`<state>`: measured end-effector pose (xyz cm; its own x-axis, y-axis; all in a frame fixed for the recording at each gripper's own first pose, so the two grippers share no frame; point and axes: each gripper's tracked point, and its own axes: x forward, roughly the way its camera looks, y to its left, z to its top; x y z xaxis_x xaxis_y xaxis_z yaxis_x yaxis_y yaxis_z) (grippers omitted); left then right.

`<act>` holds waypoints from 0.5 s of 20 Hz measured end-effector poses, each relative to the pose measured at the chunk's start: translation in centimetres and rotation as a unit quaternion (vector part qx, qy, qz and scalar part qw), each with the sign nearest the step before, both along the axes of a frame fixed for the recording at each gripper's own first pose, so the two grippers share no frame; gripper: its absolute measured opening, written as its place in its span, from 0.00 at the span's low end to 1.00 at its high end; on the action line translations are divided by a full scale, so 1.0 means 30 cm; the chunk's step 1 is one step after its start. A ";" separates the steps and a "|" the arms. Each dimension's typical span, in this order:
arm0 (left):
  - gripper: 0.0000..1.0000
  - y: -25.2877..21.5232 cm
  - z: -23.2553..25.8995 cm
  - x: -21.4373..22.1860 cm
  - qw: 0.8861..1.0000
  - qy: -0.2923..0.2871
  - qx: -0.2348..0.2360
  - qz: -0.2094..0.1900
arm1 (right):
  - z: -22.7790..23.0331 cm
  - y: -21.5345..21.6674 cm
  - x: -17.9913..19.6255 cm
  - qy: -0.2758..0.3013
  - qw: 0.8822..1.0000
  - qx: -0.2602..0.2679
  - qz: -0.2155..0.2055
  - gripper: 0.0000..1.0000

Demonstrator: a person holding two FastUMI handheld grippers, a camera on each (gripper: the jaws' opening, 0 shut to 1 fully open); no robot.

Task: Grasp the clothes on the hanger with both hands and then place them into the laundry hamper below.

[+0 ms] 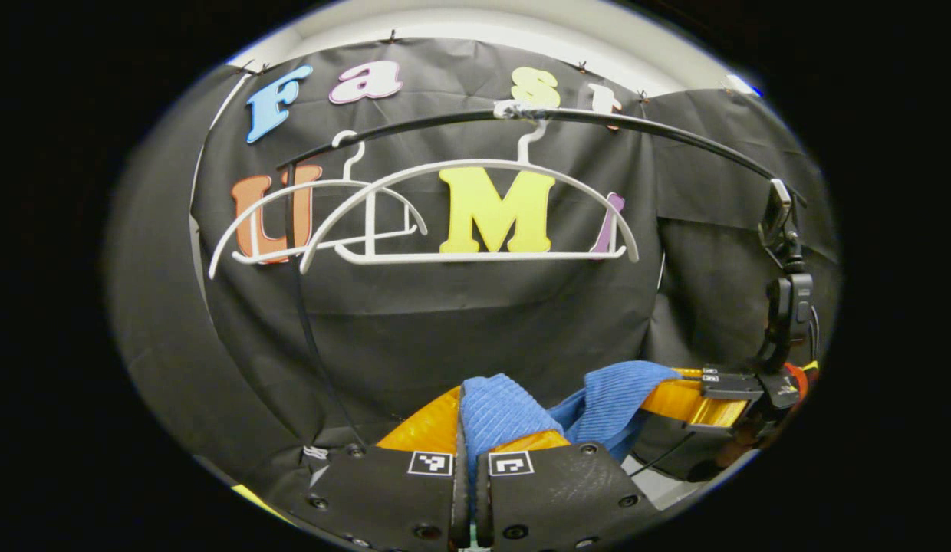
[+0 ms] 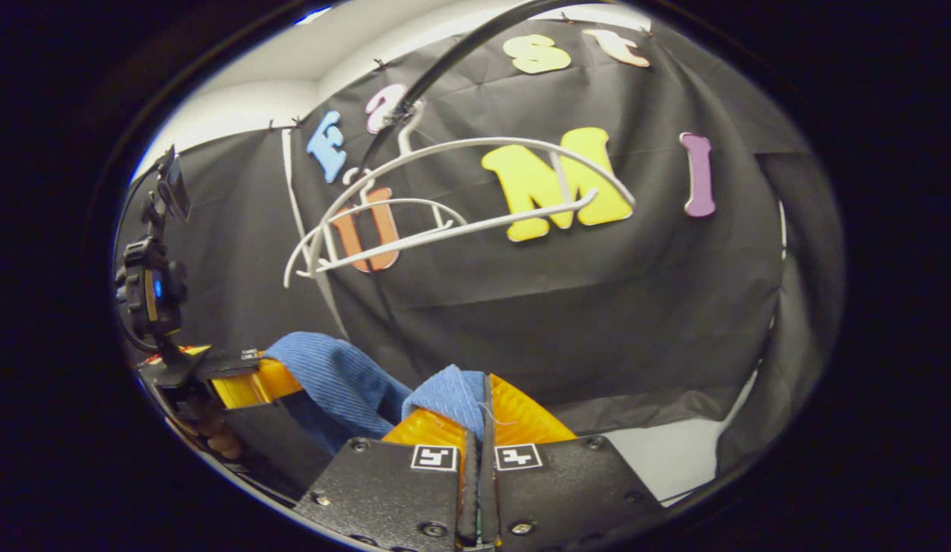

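In the left gripper view our left gripper [image 1: 471,445] pinches the blue cloth [image 1: 502,410] between its fingers, below two bare white hangers [image 1: 475,211]; no label is readable. In the right gripper view our right gripper [image 2: 479,429] pinches the cloth's other end.

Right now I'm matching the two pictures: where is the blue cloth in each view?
Left gripper view: the blue cloth sits bottom centre, pinched in the left tongs, stretching right to the right tongs.
Right gripper view: bottom centre-left, between both tongs.
Shared landmark: the front white hanger, bare on the rail.
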<state>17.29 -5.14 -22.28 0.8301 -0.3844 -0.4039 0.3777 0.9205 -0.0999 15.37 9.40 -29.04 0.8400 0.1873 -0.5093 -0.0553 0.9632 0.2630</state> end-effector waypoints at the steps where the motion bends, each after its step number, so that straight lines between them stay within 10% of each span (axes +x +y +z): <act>1: 0.09 0.004 0.010 -0.001 1.000 -0.002 0.000 -0.001 | 0.007 0.023 0.010 -0.002 1.000 0.009 0.011 0.05; 10: 0.04 0.048 -0.166 -0.019 0.999 0.042 0.021 0.021 | -0.159 0.087 0.031 0.055 0.995 0.076 0.035 0.05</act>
